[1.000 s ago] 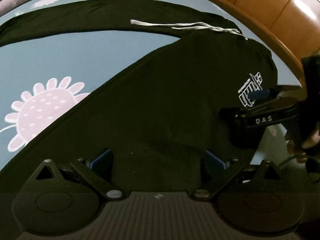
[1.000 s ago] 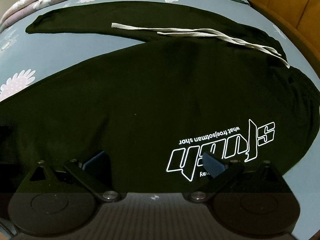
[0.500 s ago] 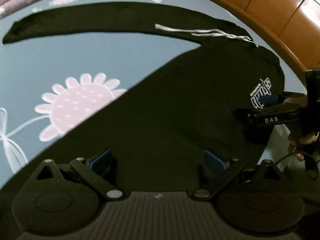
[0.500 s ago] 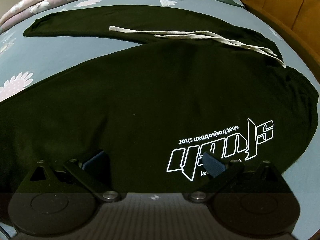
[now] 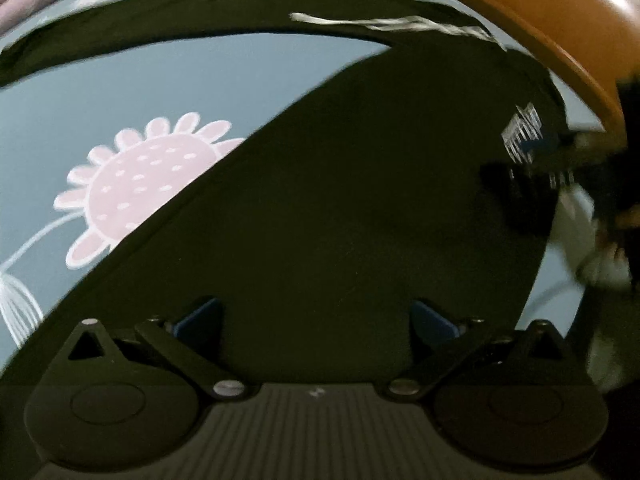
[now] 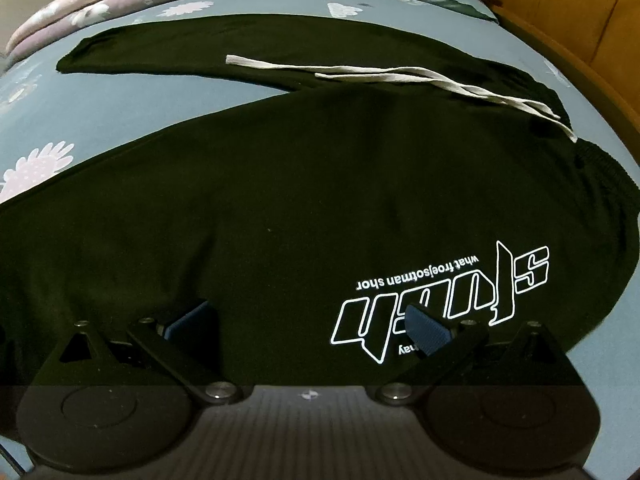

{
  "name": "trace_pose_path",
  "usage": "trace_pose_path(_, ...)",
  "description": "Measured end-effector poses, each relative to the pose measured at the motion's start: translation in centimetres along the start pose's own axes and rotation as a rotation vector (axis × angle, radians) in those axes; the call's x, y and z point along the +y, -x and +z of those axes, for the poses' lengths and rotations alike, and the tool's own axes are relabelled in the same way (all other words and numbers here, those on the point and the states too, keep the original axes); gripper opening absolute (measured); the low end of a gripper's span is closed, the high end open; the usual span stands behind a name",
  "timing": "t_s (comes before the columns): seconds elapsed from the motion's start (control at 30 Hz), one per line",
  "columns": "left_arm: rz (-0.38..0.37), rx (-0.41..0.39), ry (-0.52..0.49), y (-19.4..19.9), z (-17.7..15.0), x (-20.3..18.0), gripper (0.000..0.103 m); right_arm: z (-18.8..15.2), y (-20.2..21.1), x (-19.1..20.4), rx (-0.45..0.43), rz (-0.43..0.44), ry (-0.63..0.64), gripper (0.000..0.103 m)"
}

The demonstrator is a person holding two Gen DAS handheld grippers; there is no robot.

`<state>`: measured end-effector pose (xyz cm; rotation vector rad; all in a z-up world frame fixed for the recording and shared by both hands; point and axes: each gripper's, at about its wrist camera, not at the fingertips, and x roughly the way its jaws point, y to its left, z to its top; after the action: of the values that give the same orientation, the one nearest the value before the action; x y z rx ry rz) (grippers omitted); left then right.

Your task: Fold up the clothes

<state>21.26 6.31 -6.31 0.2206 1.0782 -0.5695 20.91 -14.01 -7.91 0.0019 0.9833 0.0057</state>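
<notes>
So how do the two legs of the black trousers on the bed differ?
The far trouser leg lies narrow and straight across the blue bedsheet; the near trouser leg looks wider and bears the white printed logo. The pale drawstrings rest on the far one. Both lie flat.

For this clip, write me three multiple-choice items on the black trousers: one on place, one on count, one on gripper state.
1. Where does the white logo sit?
A. near the right gripper
B. on the far leg
C. on the bedsheet

2. How many pale drawstring ends lie on the black trousers?
A. one
B. two
C. four

3. The left gripper is:
A. shut on the drawstring
B. open
C. shut on the waistband

Key: 1 A, print lies beside its blue finger pad; 2 B, two strips; 3 B, pads wide apart.
</notes>
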Motion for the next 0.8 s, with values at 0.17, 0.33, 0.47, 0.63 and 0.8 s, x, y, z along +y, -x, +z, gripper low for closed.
trace_pose_path(0.17,0.063,0.006,-0.013,-0.2,0.4,-0.9,0.102,1.1,0.4,-0.2,0.028,0.013,0.033,0.103)
trace_pose_path(0.33,0.072,-0.040,0.094,0.0,3.6,-0.7,0.101,2.5,2.5,-3.0,0.001,0.057,0.082,0.103)
trace_pose_path(0.47,0.049,-0.101,0.086,-0.1,6.7,-1.5,0.092,4.4,4.0,-7.8,-0.027,0.077,0.099,0.103)
trace_pose_path(0.63,0.021,-0.169,0.073,-0.6,10.5,-2.5,0.064,7.7,4.4,-14.5,-0.051,0.070,0.111,0.087)
trace_pose_path(0.8,-0.023,-0.173,0.065,-2.9,13.6,-4.1,0.046,11.6,3.4,-20.5,-0.094,0.057,0.141,0.069)
